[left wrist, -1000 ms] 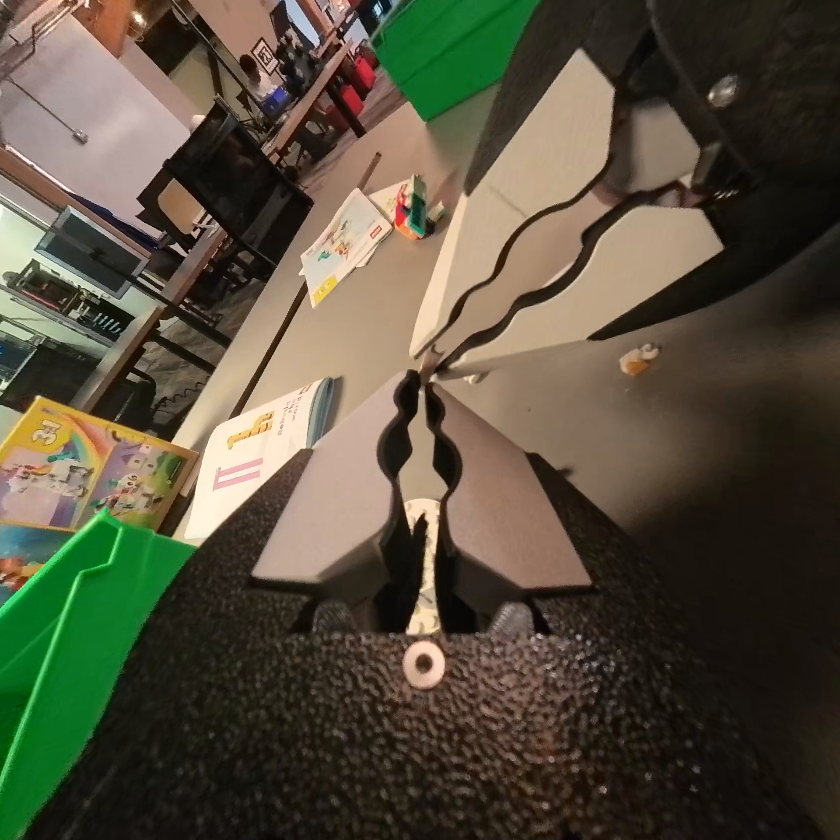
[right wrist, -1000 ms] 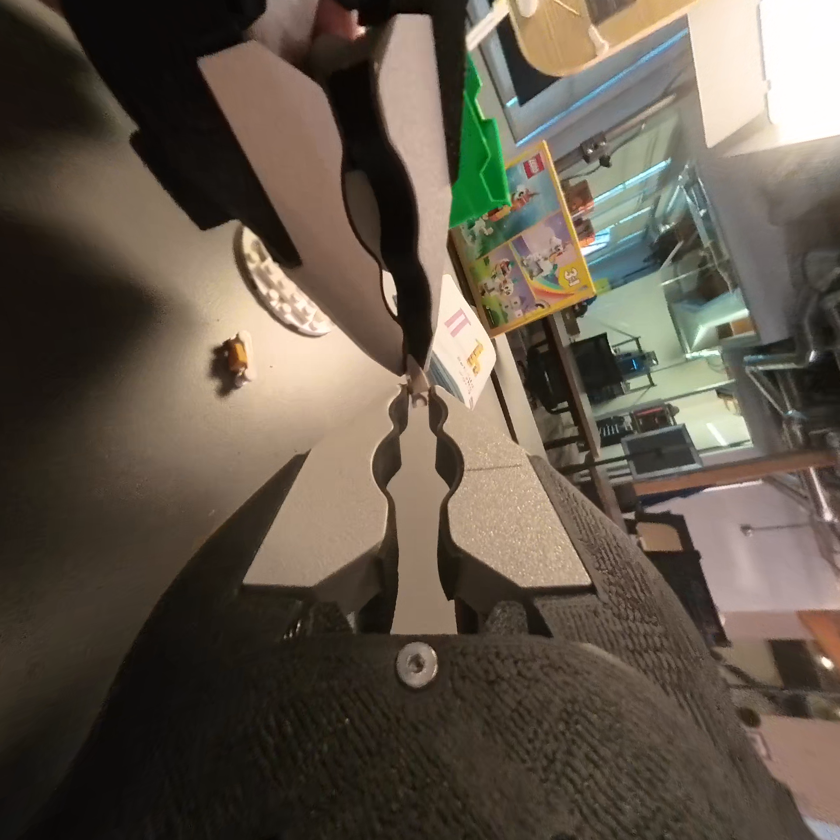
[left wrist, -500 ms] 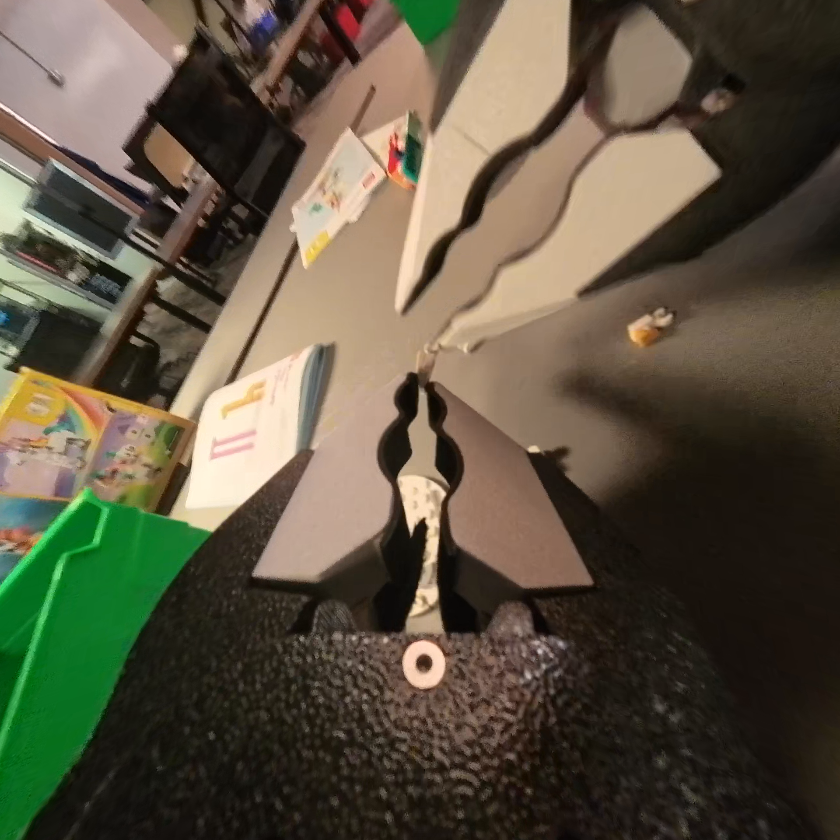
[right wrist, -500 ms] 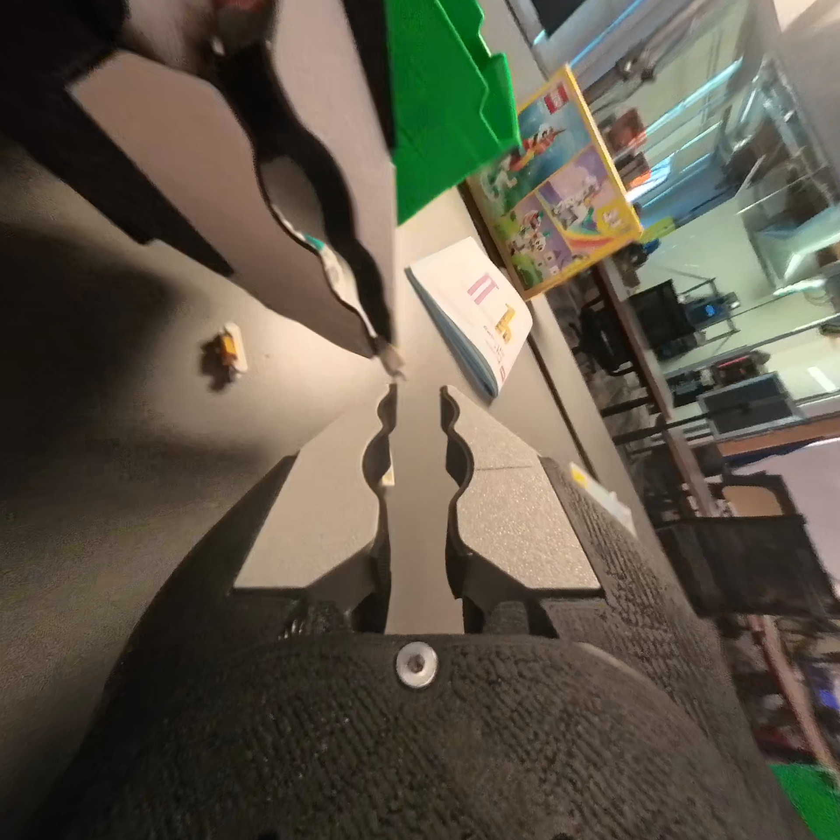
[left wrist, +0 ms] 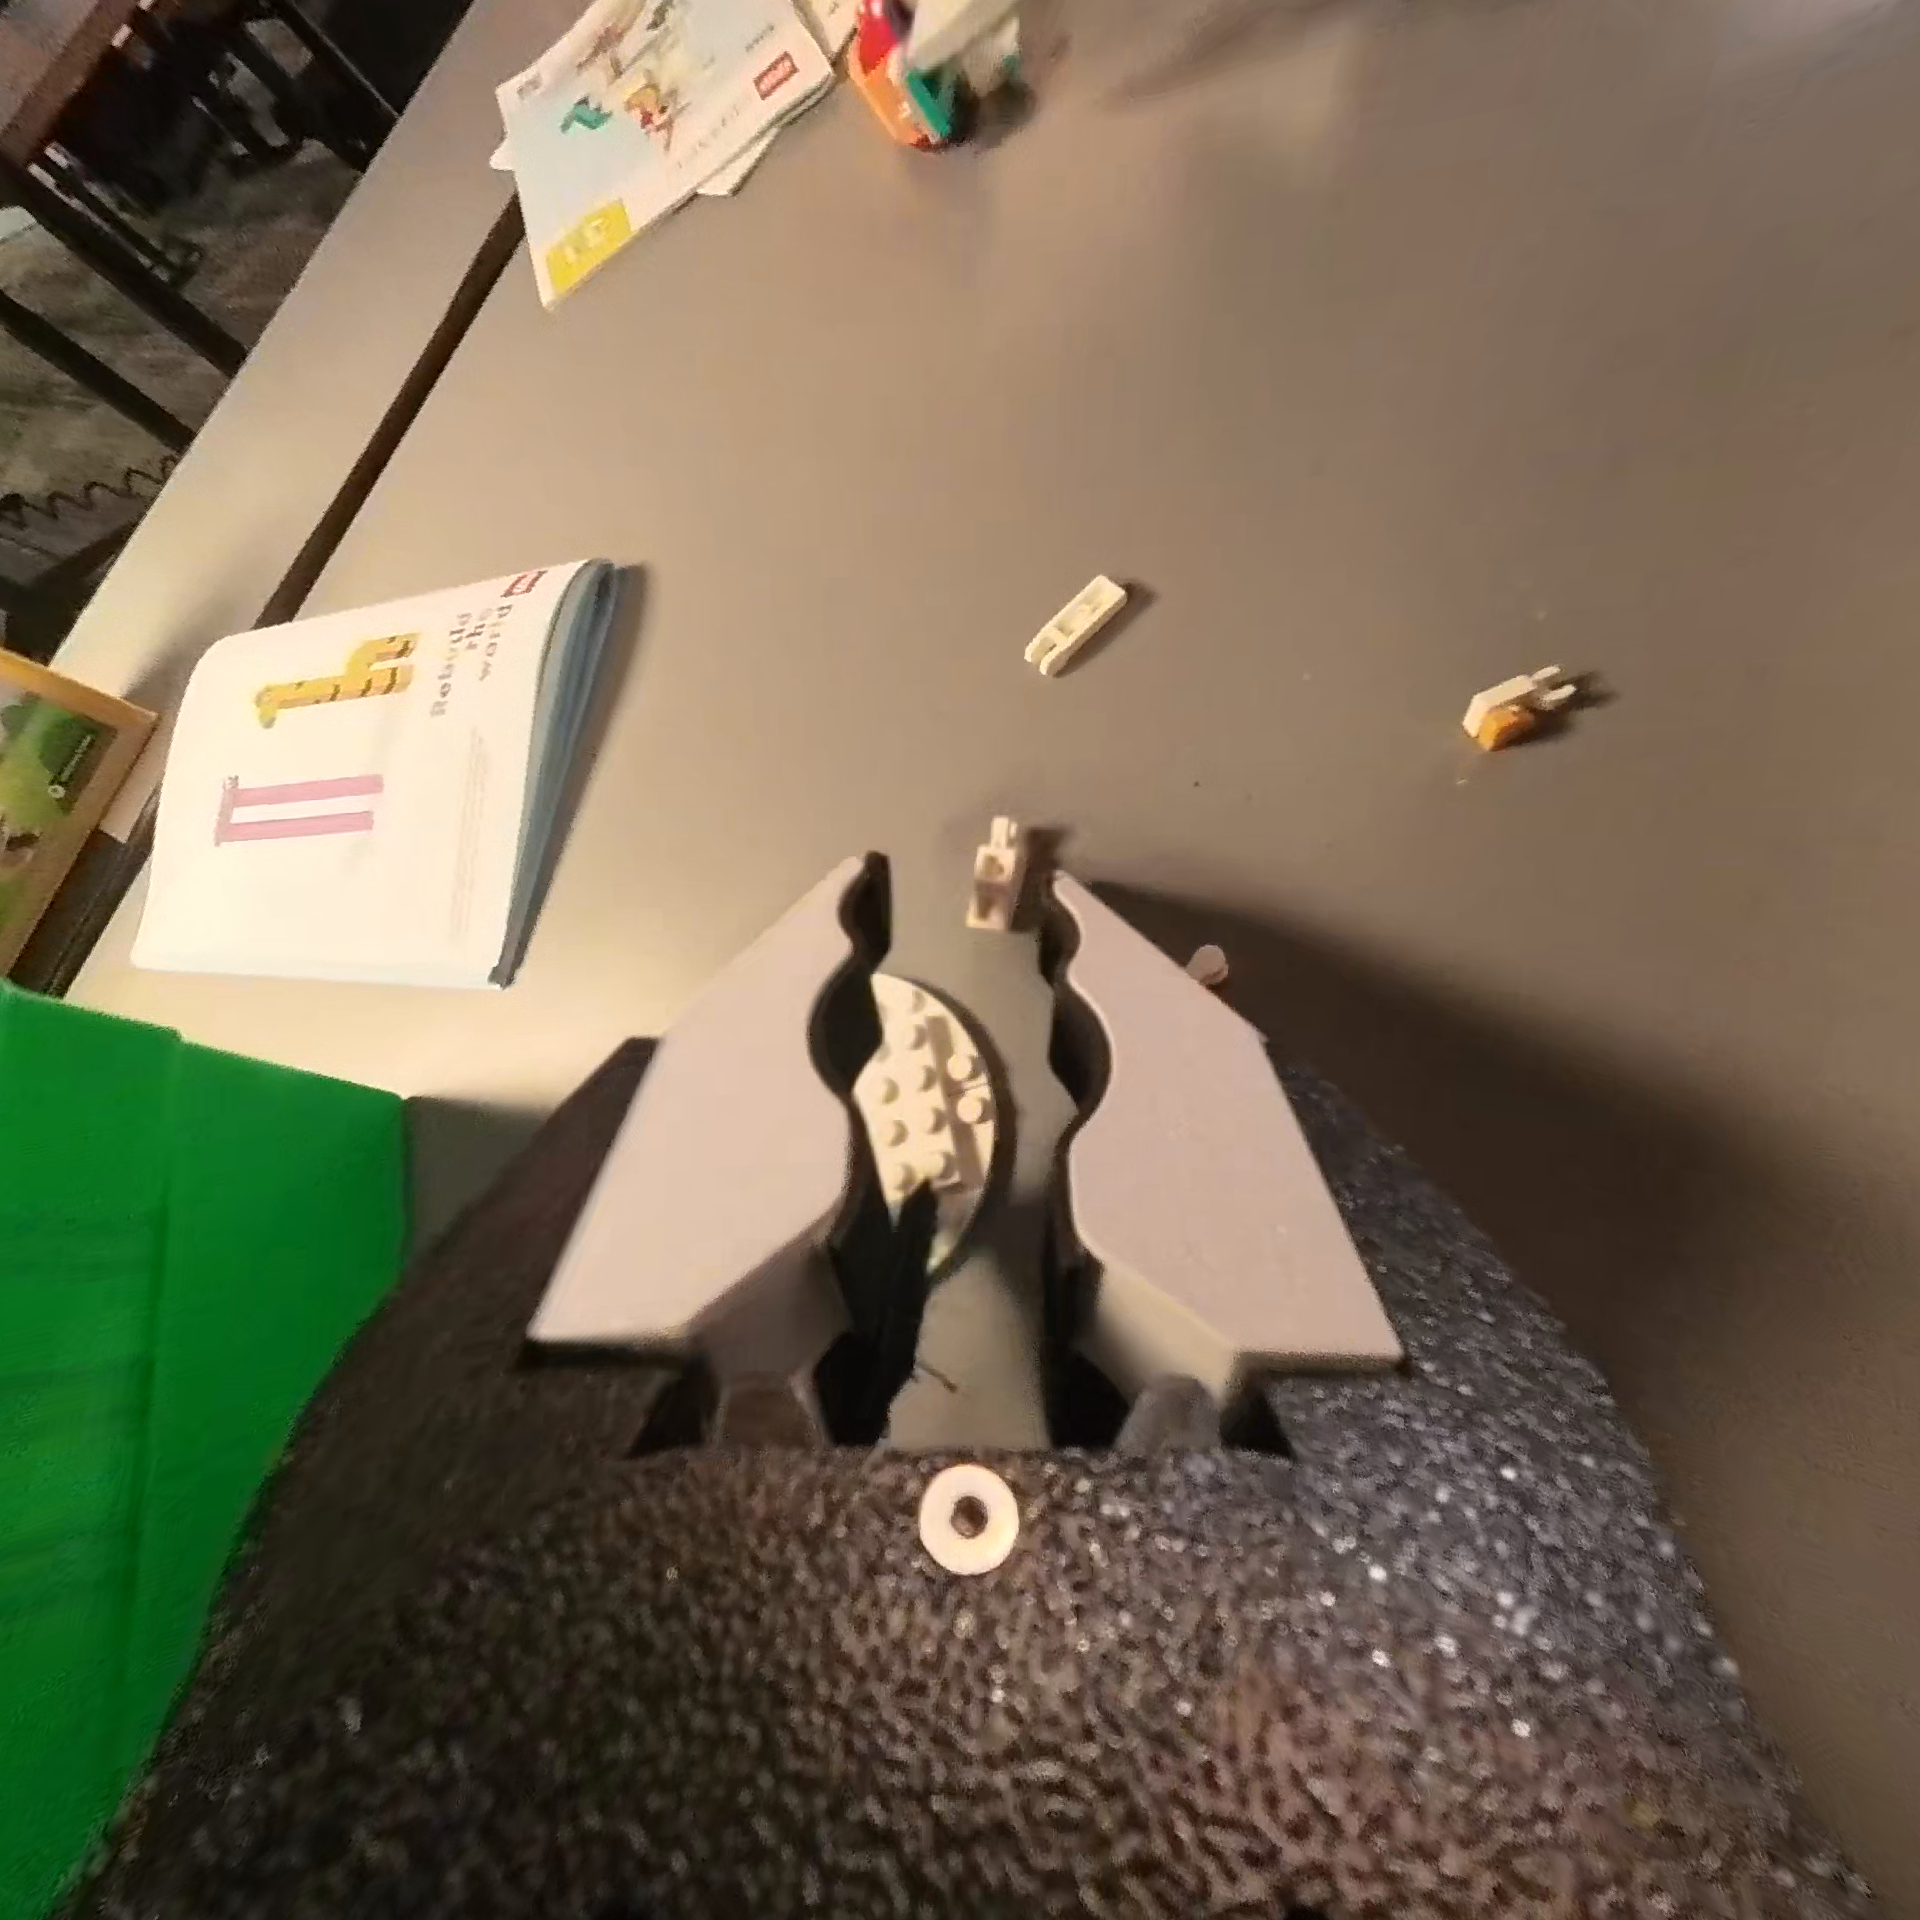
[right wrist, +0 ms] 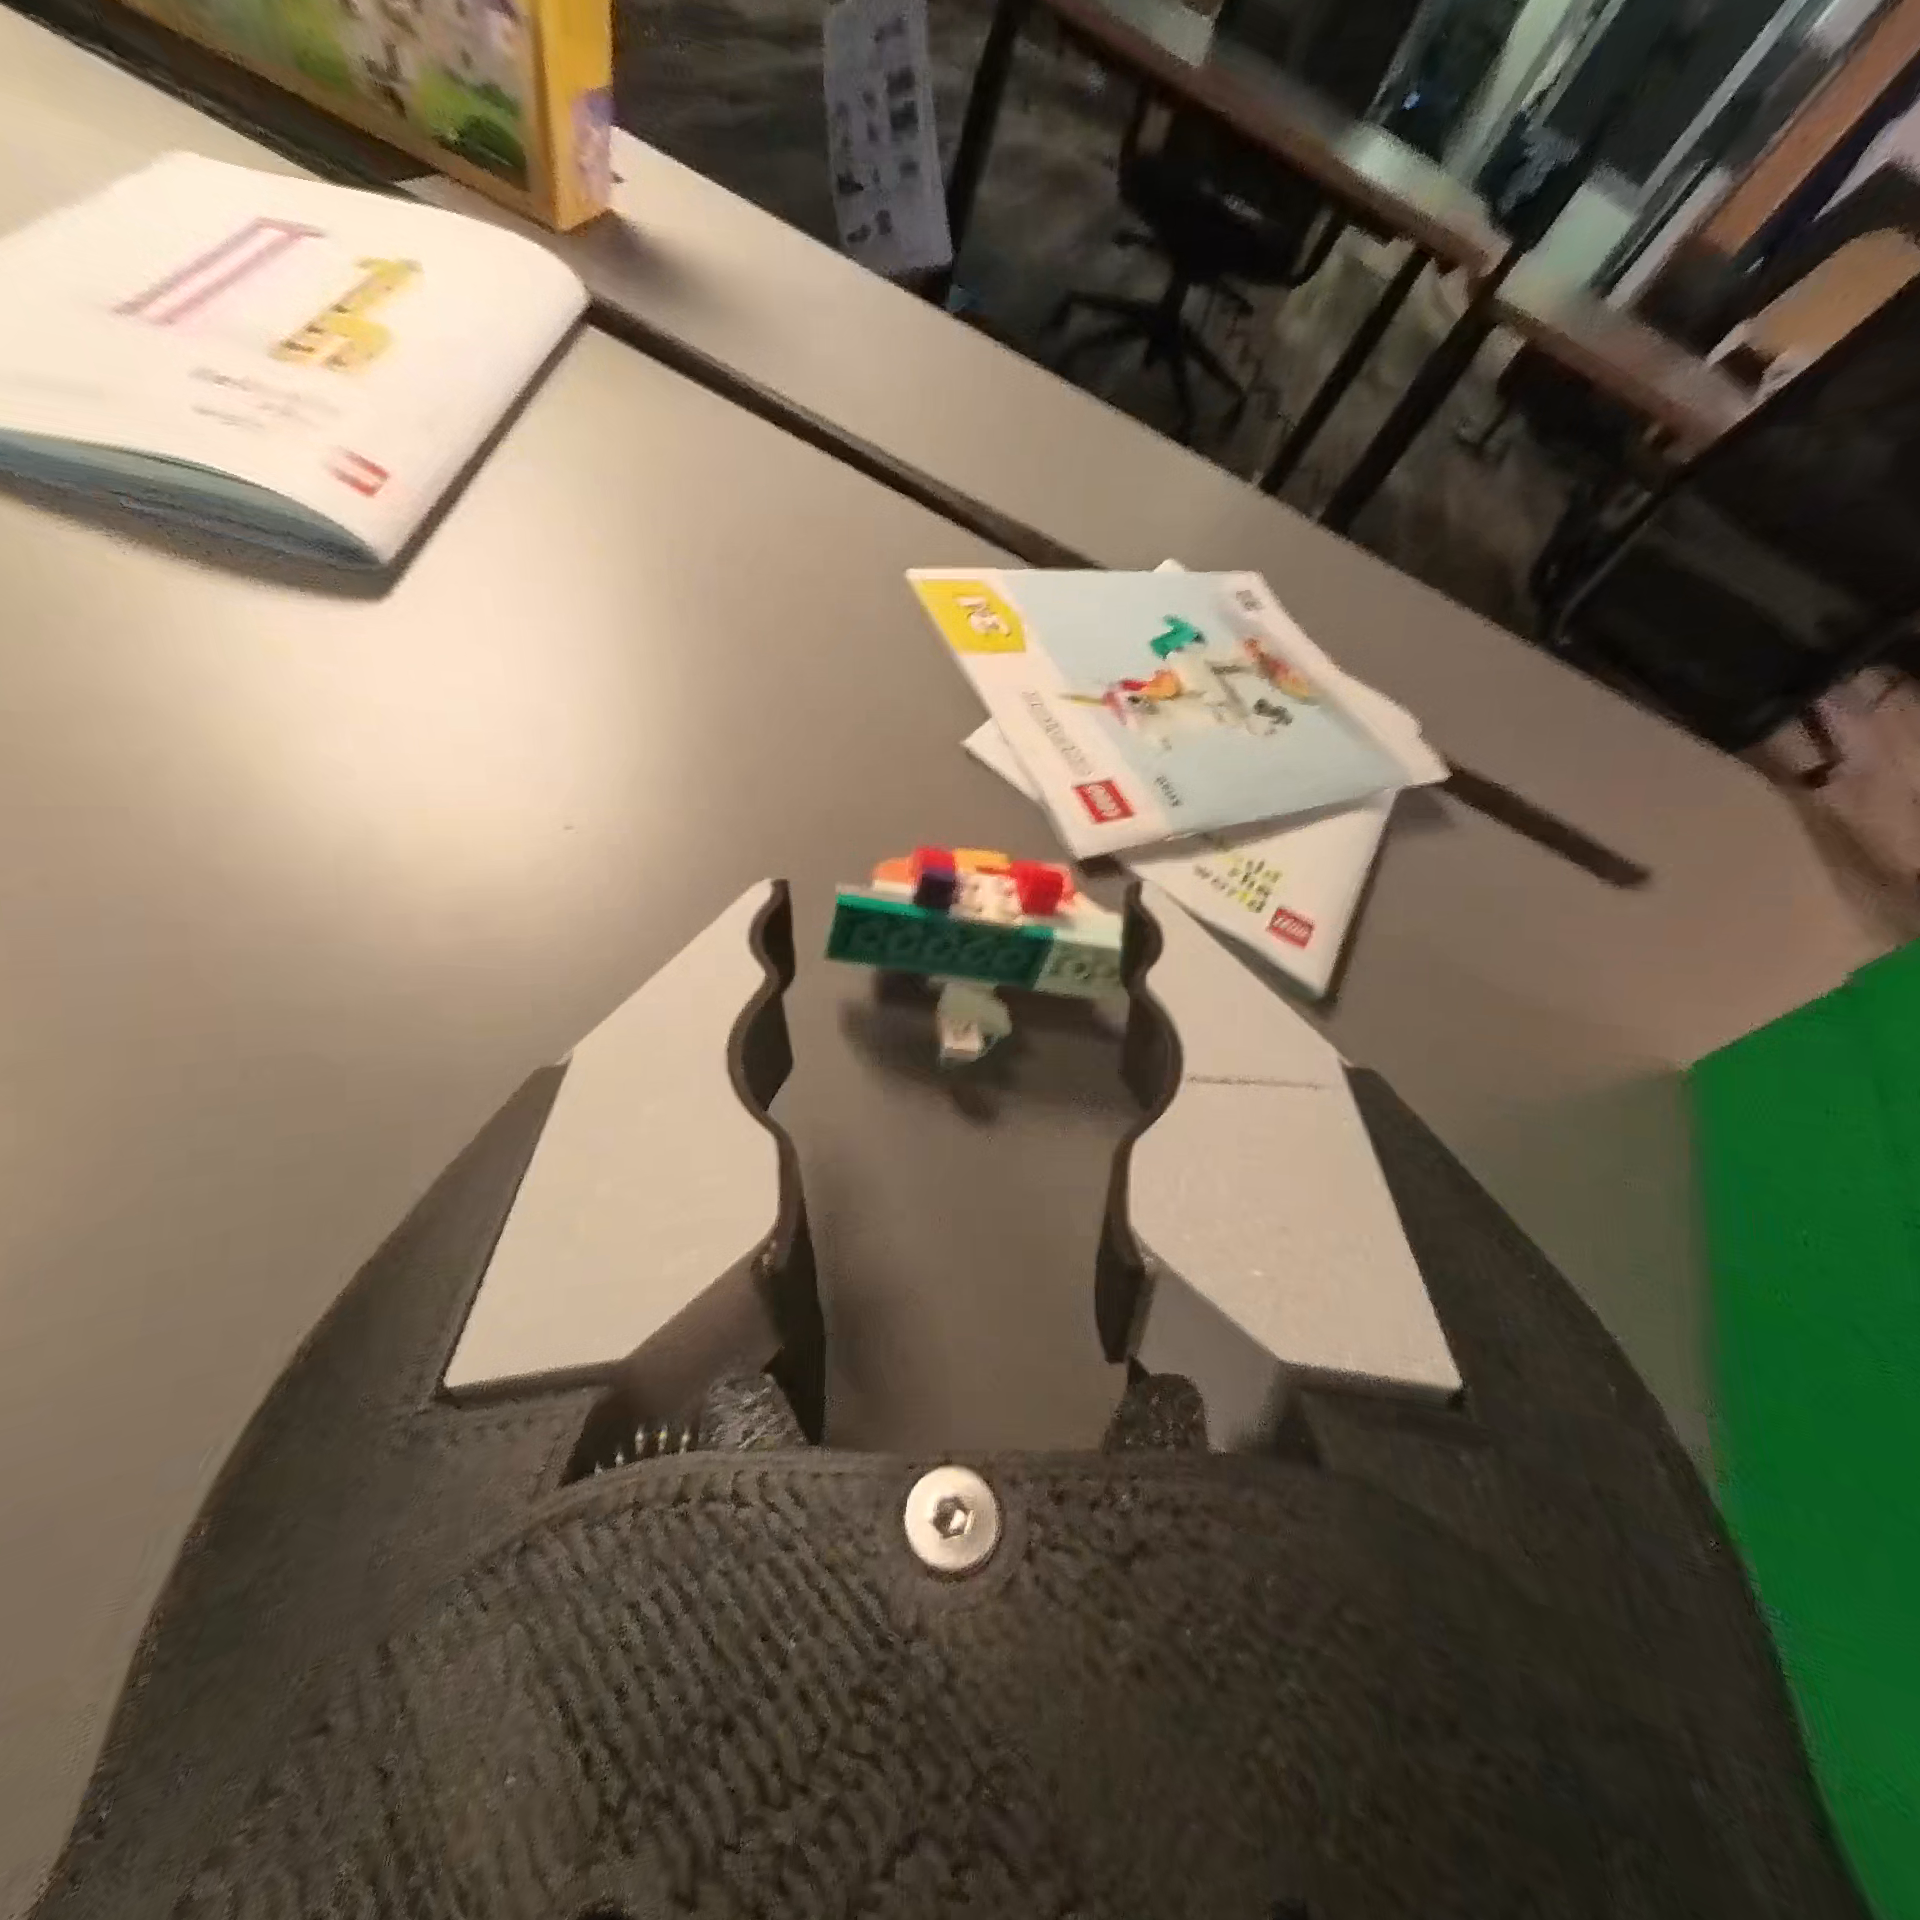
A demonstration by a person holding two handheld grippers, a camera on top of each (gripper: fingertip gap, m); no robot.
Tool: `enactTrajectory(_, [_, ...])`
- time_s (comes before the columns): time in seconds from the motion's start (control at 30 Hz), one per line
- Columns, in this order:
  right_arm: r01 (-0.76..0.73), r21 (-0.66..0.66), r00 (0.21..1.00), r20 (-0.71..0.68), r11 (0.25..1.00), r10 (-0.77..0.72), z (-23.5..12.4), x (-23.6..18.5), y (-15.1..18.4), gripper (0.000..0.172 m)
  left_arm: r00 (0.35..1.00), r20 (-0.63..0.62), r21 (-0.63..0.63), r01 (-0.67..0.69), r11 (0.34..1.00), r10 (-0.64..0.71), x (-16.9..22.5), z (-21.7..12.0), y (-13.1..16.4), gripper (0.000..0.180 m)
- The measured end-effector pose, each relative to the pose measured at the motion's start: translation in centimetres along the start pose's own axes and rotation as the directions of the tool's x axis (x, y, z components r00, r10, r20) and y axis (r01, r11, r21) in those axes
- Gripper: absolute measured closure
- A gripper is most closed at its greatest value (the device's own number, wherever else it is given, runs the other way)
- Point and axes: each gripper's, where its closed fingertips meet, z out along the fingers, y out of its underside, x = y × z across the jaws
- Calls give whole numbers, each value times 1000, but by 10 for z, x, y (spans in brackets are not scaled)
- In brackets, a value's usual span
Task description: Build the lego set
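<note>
both tools have drawn apart and opened. left tool (left wrist: 966, 883) hangs open over a small white piece (left wrist: 995, 878); right tool (right wrist: 951, 914) gapes before the coloured brick model (right wrist: 971, 930). centre before closing.

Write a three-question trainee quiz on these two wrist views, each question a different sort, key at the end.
1. True or false: the left claw is clamped shut on the open booklet.
2. Multiple choice: between the right claw fingertips shows: A) a colourful brick model B) a cup C) a pen.
3. Fill in: the bin beside the left claw is ____.

Key: 1 false; 2 A; 3 green.
</note>
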Motion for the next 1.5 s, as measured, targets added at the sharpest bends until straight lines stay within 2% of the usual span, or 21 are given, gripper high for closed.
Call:
enactTrajectory(0.1, [21,-61,1000,-7,998,-22,17,4,5,87,998,55,60,26,998,-30,-12,-5,-5,147])
enactTrajectory(0.2, [-72,-115,997,10,991,73,28,9,10,64,987,131,185,68,980,-94,-33,-17,-18,147])
enactTrajectory(0.3, [-161,-167,985,34,973,169,32,13,17,55,965,173,345,129,930,-199,-55,-37,-33,150])
enactTrajectory(0.4, [-159,-197,984,52,968,172,34,10,21,70,926,214,500,169,850,-310,-78,-61,-43,153])
enactTrajectory(0.5, [-78,-189,993,68,979,92,32,2,19,101,872,324,625,94,775,-367,-101,-91,-49,156])
enactTrajectory(0.57, [-15,-171,998,60,985,25,31,-2,17,116,846,385,640,42,768,-368,-107,-102,-49,158])
enactTrajectory(0.77, [133,-93,979,169,987,-116,15,-34,10,118,845,419,647,-20,762,-333,-105,-106,-52,161])
enactTrajectory(0.93, [216,27,905,369,976,-211,-10,-83,2,118,865,410,636,-45,770,-288,-97,-99,-54,163])
enactTrajectory(1.1, [222,160,802,530,962,-274,-44,-133,-11,119,895,372,624,-47,780,-244,-85,-91,-57,166])
enactTrajectory(1.17, [254,163,771,560,953,-302,-51,-146,-8,119,906,365,606,-55,793,-216,-80,-86,-58,167])
enactTrajectory(1.3, [284,174,758,562,943,-332,-54,-151,-6,118,917,371,567,-100,818,-145,-70,-77,-58,167])
enactTrajectory(1.43, [209,198,800,529,958,-284,-53,-141,-16,94,922,377,535,-142,833,-85,-61,-70,-58,167])
enactTrajectory(1.5, [177,149,817,530,973,-229,-49,-136,-14,85,926,372,528,-152,836,-67,-58,-67,-58,167])
